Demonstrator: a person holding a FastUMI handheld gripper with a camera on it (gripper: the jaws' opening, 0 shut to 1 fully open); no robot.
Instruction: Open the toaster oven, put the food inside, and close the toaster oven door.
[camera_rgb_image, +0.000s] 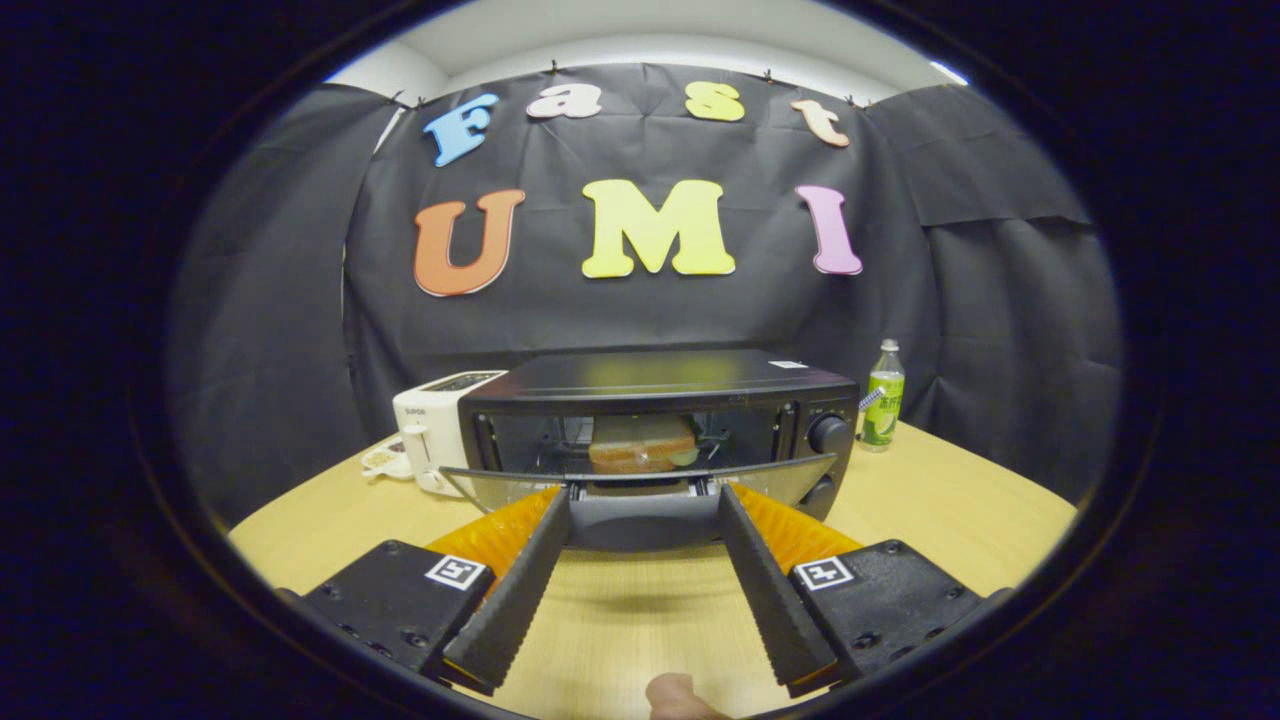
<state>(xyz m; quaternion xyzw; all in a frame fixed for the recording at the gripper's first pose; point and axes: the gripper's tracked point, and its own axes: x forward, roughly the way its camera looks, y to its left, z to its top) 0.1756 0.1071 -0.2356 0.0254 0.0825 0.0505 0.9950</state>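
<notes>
Claw: standing released at the lower centre of the frame, grasping nothing, fingers spread apart with tips reaching the front edge of the lowered door.
Toaster oven: sitting at mid-frame on the desk, door hanging open and folded down toward the claw.
Food: looking like a slice of toast or a sandwich, already resting inside the oven cavity, beyond the door and between the fingers as seen.
Step in hand: judging by the layout, only closing the door remaining.
Risk, door: lifting with one fingertip off-centre possibly letting the door slip off and drop back open.
Risk, oven: pushing forward rather than upward possibly sliding the whole oven back across the desk.
Risk, food: sitting near the front of the cavity, possibly getting clipped by the closing door; exact clearance hard to tell.
White toaster: standing just left of the oven, touching or nearly so, slots apparently empty.
Bottle: standing upright right of the oven, capped, liquid level not being readable.
Small dish: lying left of the white toaster, contents too small to tell.
</notes>
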